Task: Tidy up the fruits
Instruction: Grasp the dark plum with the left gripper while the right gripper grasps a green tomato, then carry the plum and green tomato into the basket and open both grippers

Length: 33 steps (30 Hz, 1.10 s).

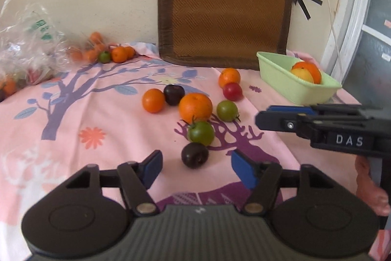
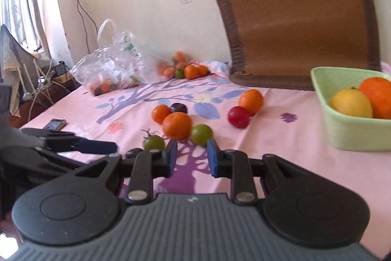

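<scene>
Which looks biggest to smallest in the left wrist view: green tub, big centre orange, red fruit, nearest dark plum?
1. green tub
2. big centre orange
3. nearest dark plum, though nearness to the camera inflates it
4. red fruit, farther off, so true order with the plum is unsure

The right gripper point(image 2: 191, 158) hangs over the pink cloth point(image 2: 281, 138) with its fingers point(image 2: 172, 153) apart and nothing between them. Just ahead lie a green tomato point(image 2: 201, 134) and a big orange point(image 2: 177, 125), touching. At the right, a green basket point(image 2: 347, 136) holds a lemon point(image 2: 351, 103) and an orange point(image 2: 377, 96).
</scene>
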{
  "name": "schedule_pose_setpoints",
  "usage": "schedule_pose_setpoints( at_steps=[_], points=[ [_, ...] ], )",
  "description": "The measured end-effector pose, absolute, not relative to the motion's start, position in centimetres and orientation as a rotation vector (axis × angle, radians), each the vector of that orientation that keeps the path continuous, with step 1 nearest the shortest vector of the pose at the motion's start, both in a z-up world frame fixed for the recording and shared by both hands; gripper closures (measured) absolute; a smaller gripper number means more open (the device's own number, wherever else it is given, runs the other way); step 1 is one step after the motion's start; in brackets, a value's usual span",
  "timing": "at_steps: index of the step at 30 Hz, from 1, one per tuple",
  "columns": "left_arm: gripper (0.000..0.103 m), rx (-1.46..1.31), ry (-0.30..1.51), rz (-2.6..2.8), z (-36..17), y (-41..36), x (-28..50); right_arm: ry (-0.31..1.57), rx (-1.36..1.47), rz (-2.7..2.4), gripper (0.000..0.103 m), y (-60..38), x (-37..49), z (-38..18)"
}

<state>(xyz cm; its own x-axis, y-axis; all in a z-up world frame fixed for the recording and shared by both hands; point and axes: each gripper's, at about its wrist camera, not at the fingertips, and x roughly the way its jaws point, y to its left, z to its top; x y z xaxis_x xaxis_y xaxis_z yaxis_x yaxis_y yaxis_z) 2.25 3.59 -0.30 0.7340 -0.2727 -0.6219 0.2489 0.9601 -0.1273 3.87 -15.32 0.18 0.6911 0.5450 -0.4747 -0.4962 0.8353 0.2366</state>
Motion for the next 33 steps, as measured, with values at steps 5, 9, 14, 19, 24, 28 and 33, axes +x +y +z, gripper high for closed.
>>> schedule_pose_setpoints(
  at_steps=[5, 9, 14, 19, 24, 28, 33],
  points=[
    [0.067, -0.041, 0.693, -0.274, -0.8, 3.6, 3.3, 0.606, 0.105, 0.643, 0.073, -13.3, 4.9, 0.2],
    [0.076, -0.068, 0.704, -0.299, -0.5, 4.7, 2.5, 0.640, 0.103, 0.676, 0.073, -11.7, 5.8, -0.1],
    [0.075, -0.102, 0.696, -0.286, -0.6, 6.5, 0.6, 0.655, 0.056, 0.686, 0.068, -9.8, 6.4, -0.6],
    [0.071, -0.083, 0.687, -0.263, -0.6, 6.1, 0.6, 0.685, -0.009, 0.679, 0.068, -8.5, 6.9, -1.4],
    [0.076, -0.030, 0.671, -0.256, -0.6, 5.2, 0.2, 0.640, 0.000, 0.670, 0.074, -10.0, 5.9, -1.1],
    [0.076, -0.084, 0.685, -0.268, -0.4, 5.6, 0.5, 0.597, 0.022, 0.641, 0.074, -11.8, 4.8, -0.5],
    [0.076, -0.124, 0.685, -0.338, 0.7, 4.4, 2.2, 0.509, 0.017, 0.538, 0.074, -15.5, 2.6, 0.3]
  ],
)
